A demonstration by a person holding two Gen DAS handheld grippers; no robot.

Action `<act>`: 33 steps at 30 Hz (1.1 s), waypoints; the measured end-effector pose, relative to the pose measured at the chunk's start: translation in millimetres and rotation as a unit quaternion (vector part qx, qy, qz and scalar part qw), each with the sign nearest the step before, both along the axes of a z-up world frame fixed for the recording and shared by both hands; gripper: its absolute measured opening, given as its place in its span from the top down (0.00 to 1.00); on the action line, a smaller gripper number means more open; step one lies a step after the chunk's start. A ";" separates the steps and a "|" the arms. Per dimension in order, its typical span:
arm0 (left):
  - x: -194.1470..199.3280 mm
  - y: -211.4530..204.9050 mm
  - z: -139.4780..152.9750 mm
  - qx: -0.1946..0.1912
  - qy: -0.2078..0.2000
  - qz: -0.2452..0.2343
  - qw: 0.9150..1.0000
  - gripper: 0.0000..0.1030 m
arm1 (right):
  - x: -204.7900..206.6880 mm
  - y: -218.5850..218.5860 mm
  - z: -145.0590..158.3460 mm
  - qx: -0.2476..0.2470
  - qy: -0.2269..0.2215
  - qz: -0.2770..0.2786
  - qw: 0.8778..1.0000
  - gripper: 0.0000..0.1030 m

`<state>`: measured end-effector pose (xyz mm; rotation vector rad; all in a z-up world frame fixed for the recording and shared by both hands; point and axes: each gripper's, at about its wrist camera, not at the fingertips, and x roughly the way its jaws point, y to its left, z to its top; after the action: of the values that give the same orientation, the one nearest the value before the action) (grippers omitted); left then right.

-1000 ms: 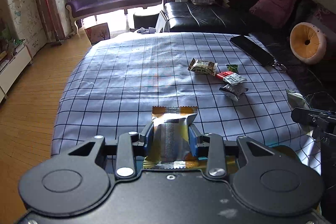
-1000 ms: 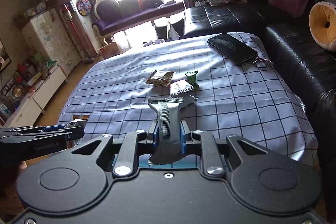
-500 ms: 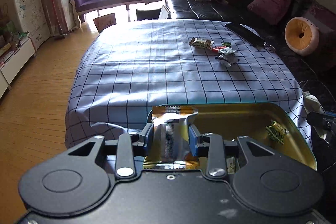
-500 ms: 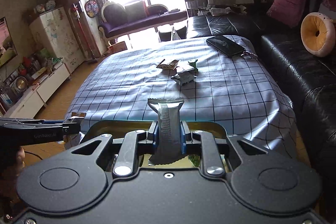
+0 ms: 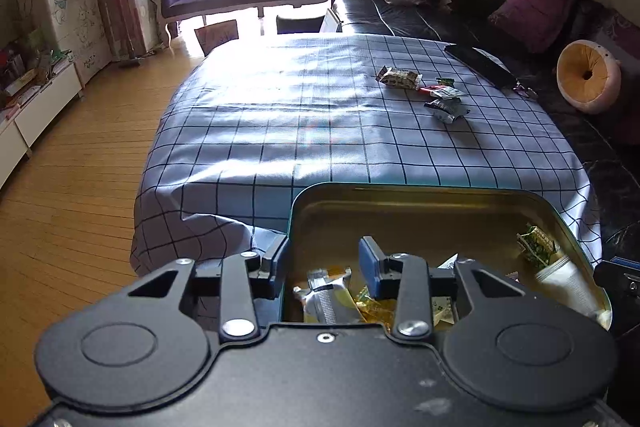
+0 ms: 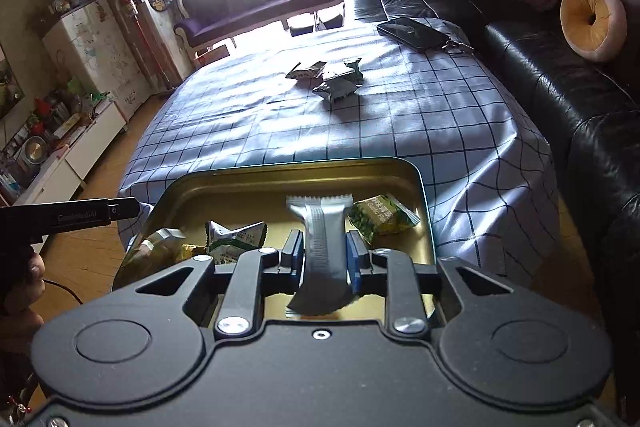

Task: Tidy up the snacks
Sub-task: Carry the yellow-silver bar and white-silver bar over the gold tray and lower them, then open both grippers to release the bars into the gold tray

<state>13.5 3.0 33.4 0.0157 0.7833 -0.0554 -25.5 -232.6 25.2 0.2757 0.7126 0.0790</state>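
Note:
A gold tin tray (image 5: 420,193) sits below both grippers at the near edge of the checked table; it also shows in the right wrist view (image 6: 280,171). My left gripper (image 5: 322,259) is open over the tray, and the yellow-and-silver snack bar (image 5: 326,297) lies in the tray under it. My right gripper (image 6: 322,251) is shut on a grey snack bar (image 6: 322,227) and holds it above the tray. Several green snack packets (image 6: 382,217) lie in the tray. Several loose snacks (image 5: 424,91) lie on the far right of the table (image 5: 300,115).
A black phone (image 6: 412,33) with keys lies at the table's far right corner. A black leather sofa (image 6: 560,75) with a round yellow cushion (image 6: 592,21) runs along the right. Wooden floor and a white cabinet are on the left.
Both grippers pulled back from the table to above the tray. My left gripper opened and the yellow-and-silver bar dropped into the tray. The right gripper still holds the grey bar.

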 end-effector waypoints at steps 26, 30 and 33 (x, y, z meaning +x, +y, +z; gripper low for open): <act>-6.5 -15.0 -33.1 0.017 0.077 -0.019 0.997 0.62 | 8.5 12.9 -11.3 0.003 0.048 0.031 0.998 0.65; -9.2 -18.3 -35.8 0.028 0.074 -0.021 0.997 0.62 | 11.3 18.0 -13.9 -0.003 0.056 0.040 0.998 0.65; -10.4 -21.4 -36.8 0.041 0.066 -0.023 0.997 0.62 | 13.1 22.2 -15.5 -0.015 0.060 0.044 0.997 0.65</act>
<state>3.0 -18.3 -3.4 0.1078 0.9173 -0.0684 -12.4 -210.3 9.7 0.2208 0.8439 0.1371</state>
